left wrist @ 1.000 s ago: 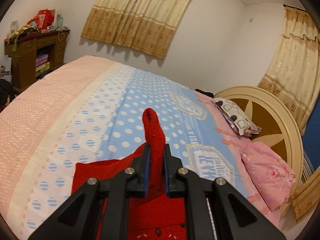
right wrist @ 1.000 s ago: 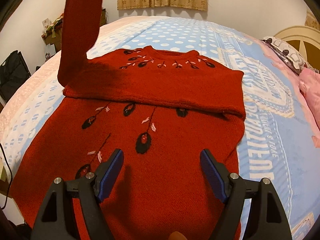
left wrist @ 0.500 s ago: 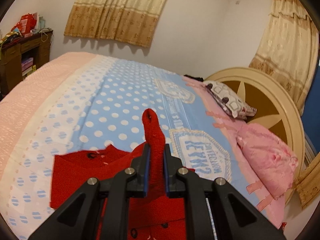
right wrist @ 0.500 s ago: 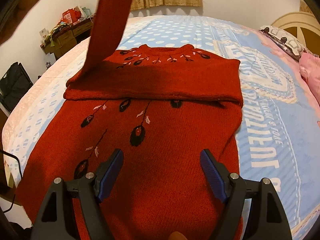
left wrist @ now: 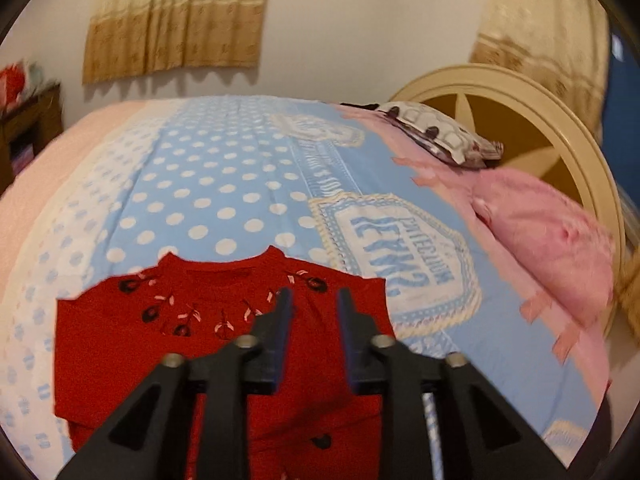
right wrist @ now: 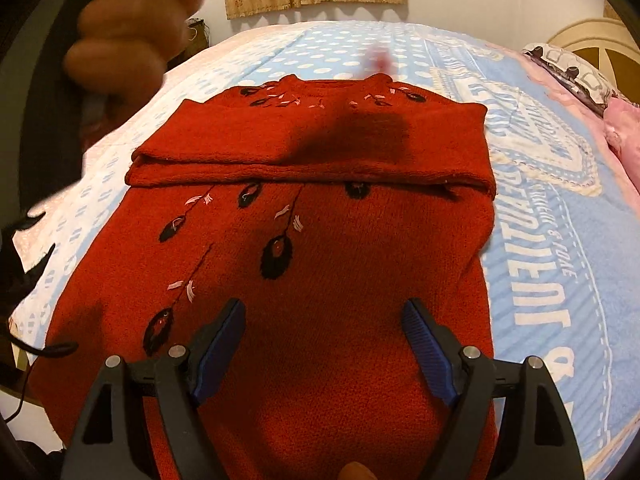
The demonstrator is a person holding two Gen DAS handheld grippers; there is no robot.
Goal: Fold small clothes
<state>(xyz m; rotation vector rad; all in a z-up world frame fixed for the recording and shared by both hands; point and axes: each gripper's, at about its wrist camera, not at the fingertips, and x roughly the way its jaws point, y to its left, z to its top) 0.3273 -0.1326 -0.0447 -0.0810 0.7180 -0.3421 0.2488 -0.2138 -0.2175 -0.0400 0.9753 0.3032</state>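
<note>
Polka-dot bed [left wrist: 208, 184] holds red sweater [right wrist: 320, 260]; no containers.

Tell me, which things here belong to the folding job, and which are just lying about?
Part of the job:
- red sweater, sleeves folded across its chest
- left tongs, opening, nothing between them
- right tongs, open over the sweater's lower half

Just lying about:
- polka-dot bedsheet
- pink pillow
- patterned pillow
- round headboard
- curtains
</note>
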